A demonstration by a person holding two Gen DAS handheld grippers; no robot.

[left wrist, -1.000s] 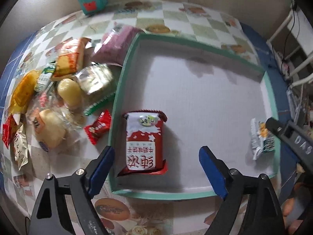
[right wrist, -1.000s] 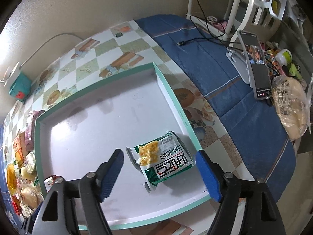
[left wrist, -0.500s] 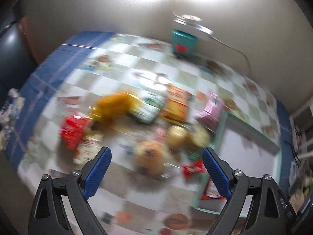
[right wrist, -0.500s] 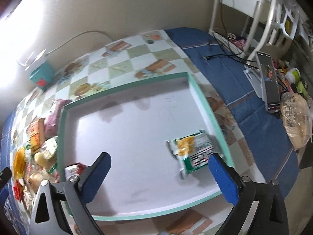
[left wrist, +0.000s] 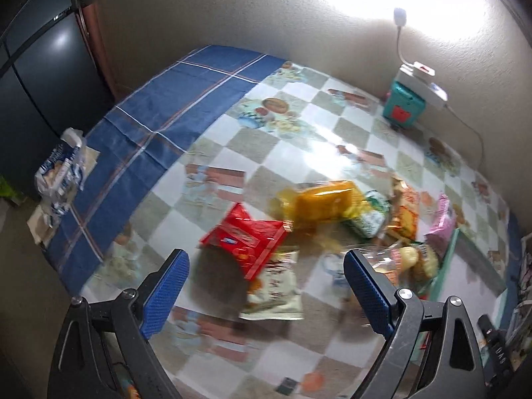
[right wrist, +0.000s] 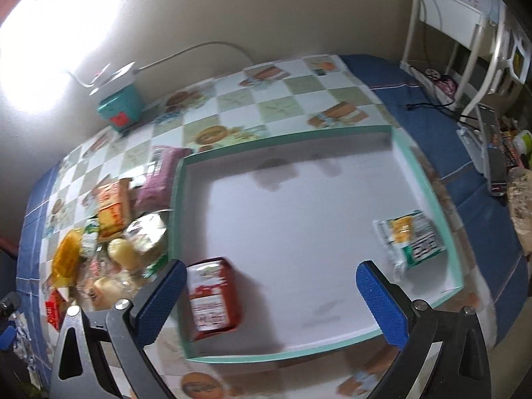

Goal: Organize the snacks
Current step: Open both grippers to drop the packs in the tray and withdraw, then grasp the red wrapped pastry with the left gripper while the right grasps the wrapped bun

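Note:
A heap of snack packets lies on the checkered tablecloth. Above it my left gripper (left wrist: 264, 255) hovers open and holds nothing. Under its jaws are a red packet (left wrist: 247, 241) and a cream packet (left wrist: 274, 292), with an orange-yellow packet (left wrist: 324, 204) and a pink packet (left wrist: 440, 229) further off. My right gripper (right wrist: 270, 269) hangs open and empty above the green-rimmed white tray (right wrist: 286, 138). A red-and-white packet (right wrist: 212, 296) lies in the tray's near left corner. A green-and-white packet (right wrist: 410, 239) lies by its right wall.
A teal box (right wrist: 121, 106) with a white cabled device on top stands at the back wall. A crumpled blue-white wrapper (left wrist: 60, 169) lies near the table's left edge. To the right of the tray are a phone on a stand (right wrist: 495, 163) and a bagged loaf (right wrist: 522, 206).
My left gripper has swung from the tray over to the snack heap, leaving the red-and-white packet in the tray. My right gripper has opened wider and drawn back left from the green-and-white packet.

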